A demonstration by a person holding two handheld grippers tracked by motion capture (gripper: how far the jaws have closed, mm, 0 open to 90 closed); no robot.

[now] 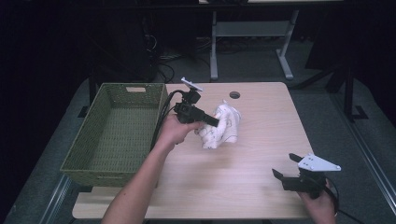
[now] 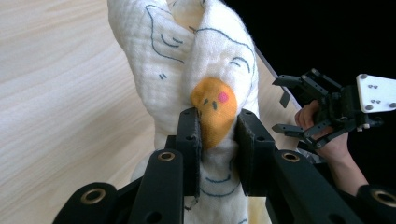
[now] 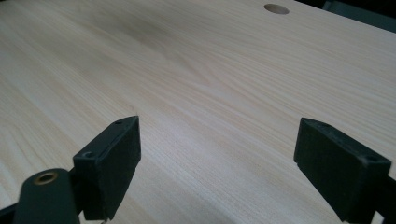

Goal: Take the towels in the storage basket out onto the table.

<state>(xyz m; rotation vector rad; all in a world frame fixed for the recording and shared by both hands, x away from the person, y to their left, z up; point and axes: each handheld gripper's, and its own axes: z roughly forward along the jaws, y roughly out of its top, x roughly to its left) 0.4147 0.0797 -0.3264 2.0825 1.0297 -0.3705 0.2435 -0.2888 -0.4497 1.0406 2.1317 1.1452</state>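
- My left tongs (image 2: 218, 140) cover part of the cloth (image 2: 187, 60); its top and bottom run past the frame edges.
- In the high view, my hand hides the cloth's near-left corner.
- The basket's (image 1: 114, 128) near wall hides the bench (image 1: 261, 154) edge behind it.

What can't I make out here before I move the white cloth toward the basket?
- White cloth: underside hidden by its own folds; lower part cut off behind the left tongs, left gripper view.
- Green basket: near wall's inner face hidden, high view.
- Cloth's print: too small, high view.
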